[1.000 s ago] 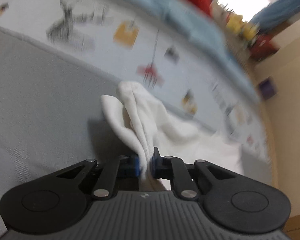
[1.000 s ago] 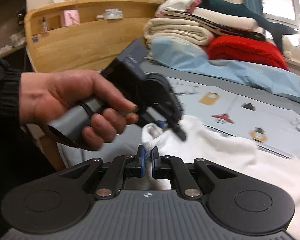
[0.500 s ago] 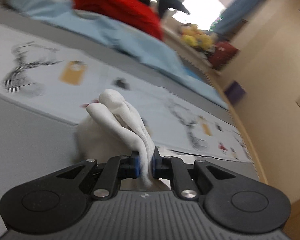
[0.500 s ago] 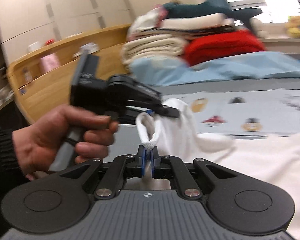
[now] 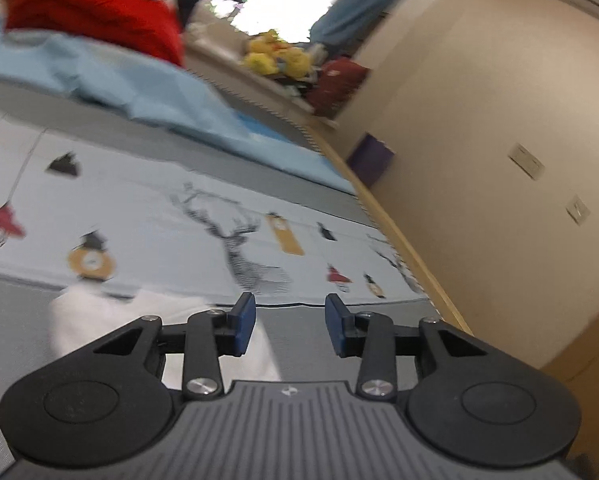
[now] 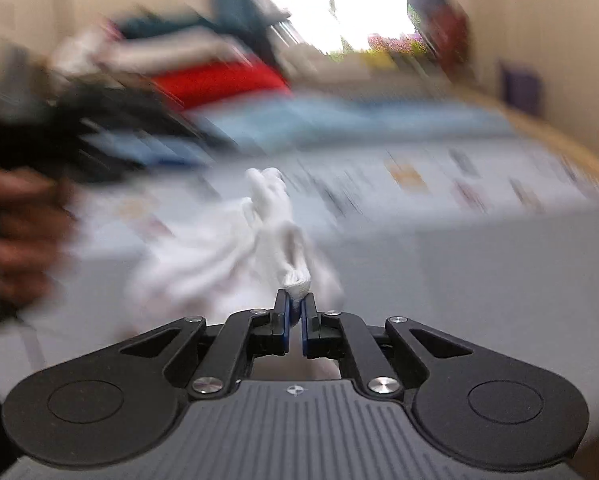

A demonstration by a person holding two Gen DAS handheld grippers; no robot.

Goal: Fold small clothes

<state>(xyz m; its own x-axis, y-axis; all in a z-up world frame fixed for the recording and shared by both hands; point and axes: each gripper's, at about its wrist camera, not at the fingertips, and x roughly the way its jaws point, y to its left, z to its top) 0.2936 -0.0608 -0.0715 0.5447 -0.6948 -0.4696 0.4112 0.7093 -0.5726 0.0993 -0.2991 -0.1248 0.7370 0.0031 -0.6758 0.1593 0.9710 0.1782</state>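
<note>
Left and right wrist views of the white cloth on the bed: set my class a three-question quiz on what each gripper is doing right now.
1. True or false: the left gripper has the small white cotton garment between its blue-padded fingers.
2. Which gripper pinches the garment's bunched edge? A left, B right, C both.
3. Fill in: the folded blanket beside the pale blue sheet is coloured ____.

Key:
1. False: its jaws are opening with nothing between them.
2. B, the right gripper.
3. Red; see the red blanket.
</note>
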